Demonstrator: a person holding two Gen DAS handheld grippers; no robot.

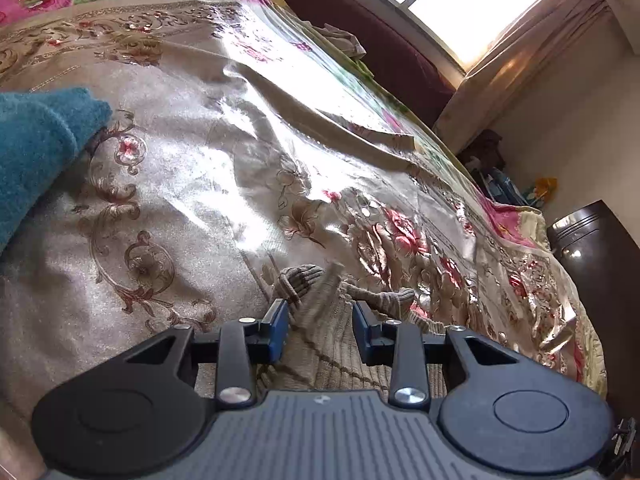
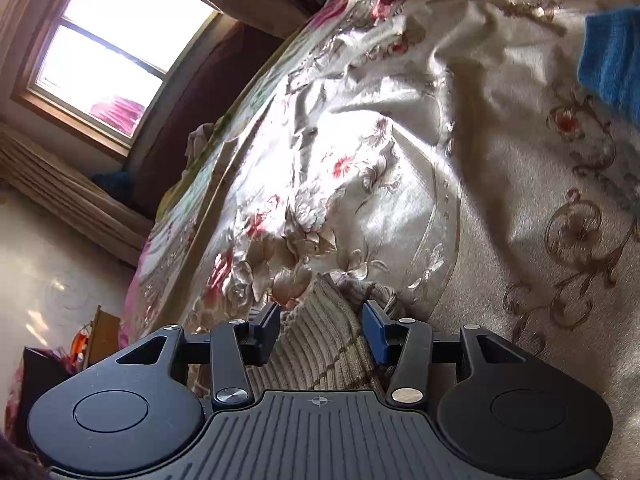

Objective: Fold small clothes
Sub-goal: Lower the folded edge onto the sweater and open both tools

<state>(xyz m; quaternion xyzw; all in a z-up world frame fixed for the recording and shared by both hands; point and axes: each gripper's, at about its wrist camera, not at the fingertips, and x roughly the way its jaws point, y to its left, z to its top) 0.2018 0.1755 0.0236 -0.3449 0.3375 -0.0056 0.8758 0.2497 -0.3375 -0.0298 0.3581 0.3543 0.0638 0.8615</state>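
Observation:
A small beige ribbed knit garment [image 1: 328, 360] lies on the shiny floral bedspread [image 1: 192, 184], its two ribbed cuffs pointing away from me. My left gripper [image 1: 320, 322] is open, with the knit bunched up between its blue pads but not pinched. In the right wrist view the same beige knit [image 2: 320, 348] lies under and between the fingers of my right gripper [image 2: 320, 326], which also stands open around it. The rest of the garment is hidden below both gripper bodies.
A teal knit piece [image 1: 36, 152] lies on the bed at the left, seen at the upper right [image 2: 612, 60] in the other view. A crumpled cloth [image 1: 340, 40] sits near the far bed edge. A dark cabinet [image 1: 592, 272] stands beside the bed under the window [image 2: 108, 52].

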